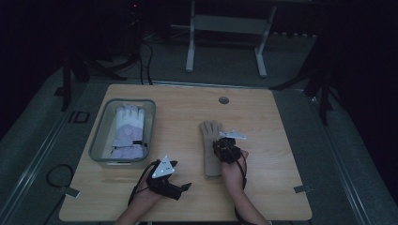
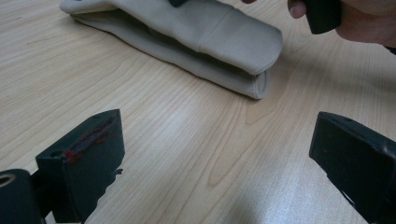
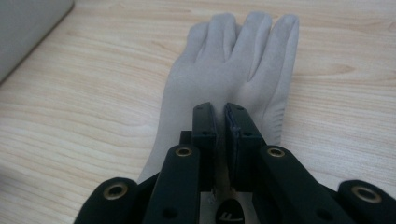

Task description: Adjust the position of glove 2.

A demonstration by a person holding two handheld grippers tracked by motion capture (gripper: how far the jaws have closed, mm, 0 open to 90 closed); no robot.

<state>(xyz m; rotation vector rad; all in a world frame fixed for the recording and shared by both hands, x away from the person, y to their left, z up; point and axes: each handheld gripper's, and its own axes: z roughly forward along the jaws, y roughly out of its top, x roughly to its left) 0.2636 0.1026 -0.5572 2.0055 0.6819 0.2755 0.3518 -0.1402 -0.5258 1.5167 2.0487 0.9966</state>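
I see a light wooden counter (image 1: 183, 108) with a small round hole (image 1: 224, 100) near its far edge. A tan glove (image 1: 210, 145) lies flat in the middle. A clear bin (image 1: 99, 140) sits on the left side.

Bin (image 1: 100, 136) sits on the counter (image 1: 187, 201) at left, a glove pair (image 1: 128, 132) inside. Single glove (image 1: 211, 145) lies flat right of it, near centre.

High view dim, surroundings near black, pale wooden table (image 1: 263, 117) lit from above. Gripper views brighter; near black jaws soft, slightly blurred.
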